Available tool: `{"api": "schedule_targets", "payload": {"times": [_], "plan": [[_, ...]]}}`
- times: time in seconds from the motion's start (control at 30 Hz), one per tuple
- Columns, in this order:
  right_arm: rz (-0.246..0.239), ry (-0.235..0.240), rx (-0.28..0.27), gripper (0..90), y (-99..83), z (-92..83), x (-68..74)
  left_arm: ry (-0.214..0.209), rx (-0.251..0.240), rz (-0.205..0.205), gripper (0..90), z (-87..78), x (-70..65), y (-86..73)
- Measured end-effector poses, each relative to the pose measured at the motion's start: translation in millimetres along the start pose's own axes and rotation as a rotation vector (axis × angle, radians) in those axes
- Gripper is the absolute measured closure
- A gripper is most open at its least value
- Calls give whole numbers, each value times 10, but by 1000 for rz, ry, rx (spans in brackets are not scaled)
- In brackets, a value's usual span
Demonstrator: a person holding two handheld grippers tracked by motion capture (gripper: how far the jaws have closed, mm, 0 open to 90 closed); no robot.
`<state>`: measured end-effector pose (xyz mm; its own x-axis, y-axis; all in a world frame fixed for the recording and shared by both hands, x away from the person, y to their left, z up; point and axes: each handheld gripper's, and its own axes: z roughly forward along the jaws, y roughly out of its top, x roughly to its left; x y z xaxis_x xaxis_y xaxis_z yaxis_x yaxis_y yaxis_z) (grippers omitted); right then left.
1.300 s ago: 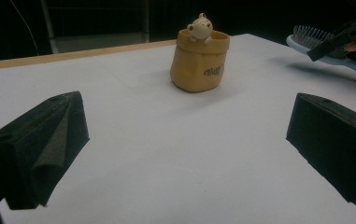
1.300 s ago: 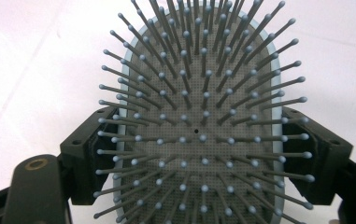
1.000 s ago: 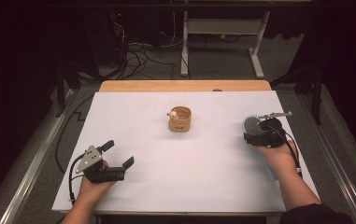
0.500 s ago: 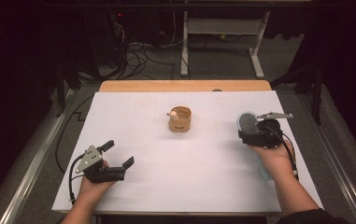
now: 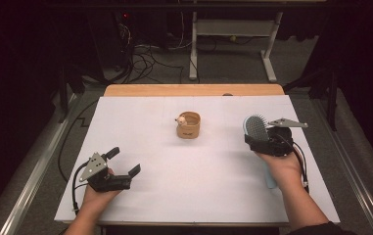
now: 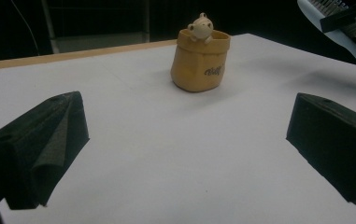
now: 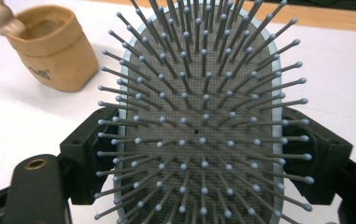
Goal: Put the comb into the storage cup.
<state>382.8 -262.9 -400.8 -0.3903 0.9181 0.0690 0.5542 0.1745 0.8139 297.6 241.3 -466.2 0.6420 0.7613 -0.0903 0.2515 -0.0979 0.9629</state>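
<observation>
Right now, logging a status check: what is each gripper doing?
Left gripper: open, holding nothing, low over the table.
Right gripper: shut on the hairbrush, jaws against the sides of its head.

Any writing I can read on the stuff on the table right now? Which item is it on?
Dark script word on the side of the tan pot: too blurred to read; it may end in "ff".
Hairbrush held in the right gripper: no lettering visible.
White table cover: no markings.
</observation>
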Motion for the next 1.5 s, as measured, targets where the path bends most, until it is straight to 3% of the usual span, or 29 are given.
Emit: {"api": "schedule_targets", "payload": {"times": [0.13,1.03,1.5], "plan": [[6,15,-35,212,5,-23,40,1,-1,1,1,-1,0,1],[-72,54,-236,211,-42,-151,245,2,6,-5,1,18,-1,4],[-63,78,-327,212,-166,-213,293,-1,12,-3,1,6,-31,17]]}}
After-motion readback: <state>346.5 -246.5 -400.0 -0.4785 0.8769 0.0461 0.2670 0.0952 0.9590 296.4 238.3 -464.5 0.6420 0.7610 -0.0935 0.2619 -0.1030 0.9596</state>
